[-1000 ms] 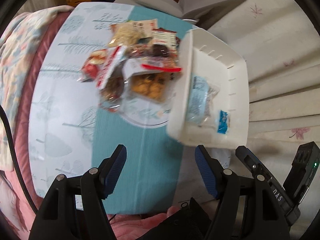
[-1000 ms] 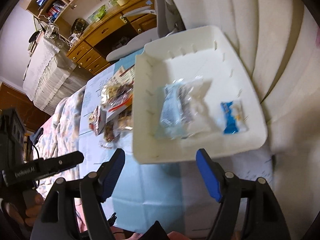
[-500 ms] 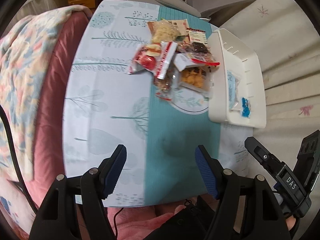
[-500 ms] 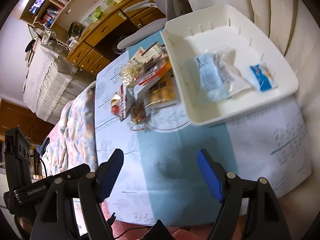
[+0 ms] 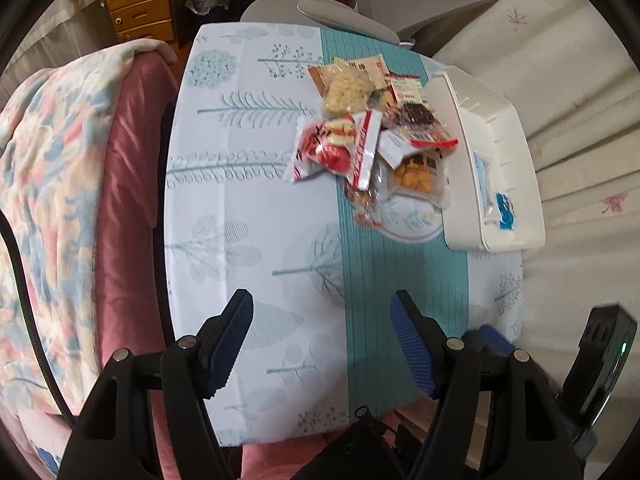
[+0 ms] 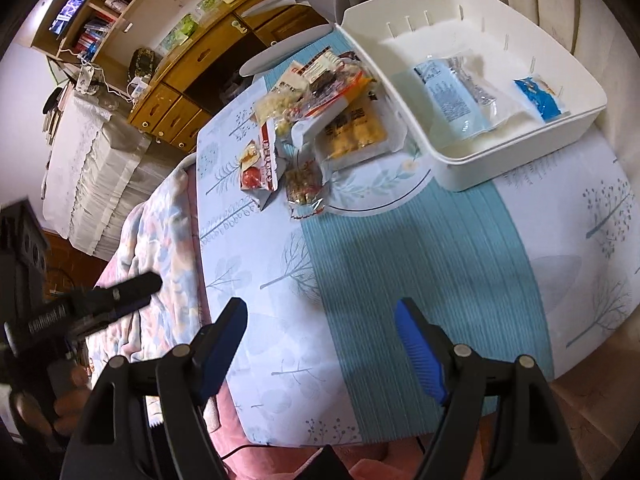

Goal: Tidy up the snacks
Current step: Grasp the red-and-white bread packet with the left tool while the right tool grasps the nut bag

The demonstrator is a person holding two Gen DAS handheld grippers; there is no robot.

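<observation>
Both grippers, left (image 5: 322, 338) and right (image 6: 320, 344), jaws apart and empty above cloth; snack packets (image 6: 316, 120) heaped beside white bin (image 6: 516, 160): likely light, crinkly, slippery film, best pinched at a sealed edge, never across crushable contents.

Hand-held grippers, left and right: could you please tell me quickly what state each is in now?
Left hand-held gripper: open, holding nothing.
Right hand-held gripper: open, holding nothing.

plate (image 5: 408, 224) mostly under snack pile (image 5: 372, 128) | pkt labels blurred, unreadable
</observation>
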